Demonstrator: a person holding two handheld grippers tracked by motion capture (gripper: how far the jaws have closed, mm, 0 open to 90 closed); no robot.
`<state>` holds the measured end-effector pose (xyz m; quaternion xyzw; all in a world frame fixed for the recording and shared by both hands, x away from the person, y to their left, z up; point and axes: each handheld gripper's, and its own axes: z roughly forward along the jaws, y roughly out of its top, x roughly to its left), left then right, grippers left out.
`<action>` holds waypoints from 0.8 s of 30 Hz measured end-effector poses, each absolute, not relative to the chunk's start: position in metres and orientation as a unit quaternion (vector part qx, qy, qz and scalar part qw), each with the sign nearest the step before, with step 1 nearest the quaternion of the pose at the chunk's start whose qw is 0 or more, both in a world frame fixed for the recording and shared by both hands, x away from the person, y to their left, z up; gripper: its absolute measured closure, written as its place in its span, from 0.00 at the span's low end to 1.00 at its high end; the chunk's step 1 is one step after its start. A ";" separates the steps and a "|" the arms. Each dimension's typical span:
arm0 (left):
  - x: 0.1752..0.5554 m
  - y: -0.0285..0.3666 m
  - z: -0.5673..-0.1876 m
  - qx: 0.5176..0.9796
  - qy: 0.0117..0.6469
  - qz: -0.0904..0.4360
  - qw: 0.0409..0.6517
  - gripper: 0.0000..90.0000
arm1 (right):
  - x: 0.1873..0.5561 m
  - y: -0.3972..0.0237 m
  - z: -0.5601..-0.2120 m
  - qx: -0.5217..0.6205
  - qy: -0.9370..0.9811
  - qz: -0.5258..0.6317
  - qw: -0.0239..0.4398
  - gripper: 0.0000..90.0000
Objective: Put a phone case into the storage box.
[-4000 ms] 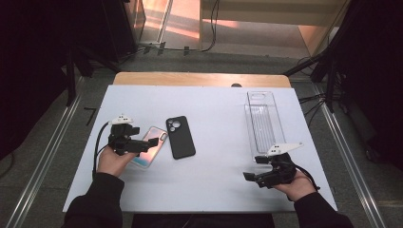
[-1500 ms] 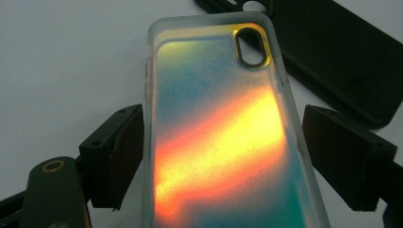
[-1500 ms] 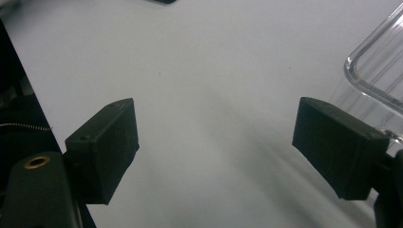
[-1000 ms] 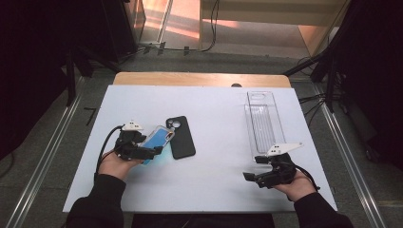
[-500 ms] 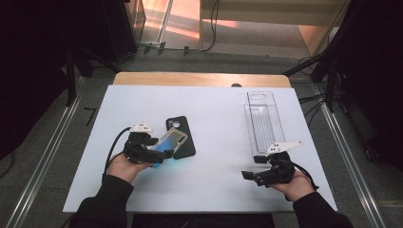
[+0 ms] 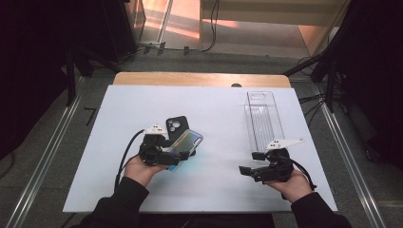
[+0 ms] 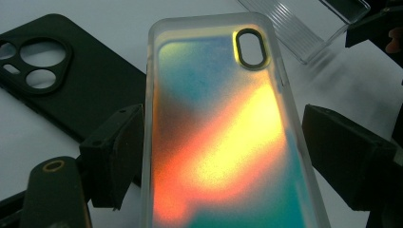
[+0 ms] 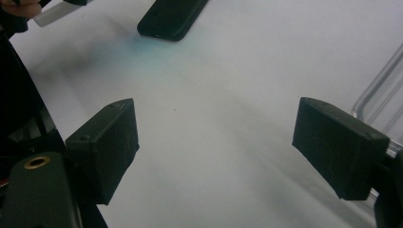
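An iridescent translucent phone case (image 6: 187, 142) hangs tilted above the white table (image 6: 214, 104), with my left gripper (image 6: 180, 153) shut on its long edges. In the left gripper view the case (image 7: 223, 118) stands between the two black jaws, camera cutout at its far end. A black phone case (image 6: 173, 127) lies flat on the table just behind and partly under the lifted one; it shows again at the left (image 7: 57, 80). My right gripper (image 6: 246, 169) rests near the front right of the table, pointing left, open with only bare table between its jaws (image 8: 216, 147).
A clear, long plastic box (image 6: 263, 121) lies at the back right, just beyond the right hand, and its edge (image 8: 380, 95) shows by the right jaw. A wooden strip (image 6: 199, 79) borders the table's far edge. Metal rails run along the floor on both sides.
My left hand has carried the iridescent case to the right, lifted and tilted, until it overlaps the black case's near end. The right hand has stayed put.
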<state>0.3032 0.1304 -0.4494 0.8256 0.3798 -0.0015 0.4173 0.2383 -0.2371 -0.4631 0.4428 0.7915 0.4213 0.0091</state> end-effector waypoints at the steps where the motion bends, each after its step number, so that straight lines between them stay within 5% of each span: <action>1: 0.302 0.128 -0.451 0.824 0.381 -0.003 0.419 0.18 | 0.238 -0.236 -0.463 0.440 0.793 0.421 0.010 0.15; 24: 0.282 0.103 -0.466 0.790 0.364 0.080 0.488 0.18 | 0.251 -0.199 -0.440 0.439 0.782 0.442 0.001 0.15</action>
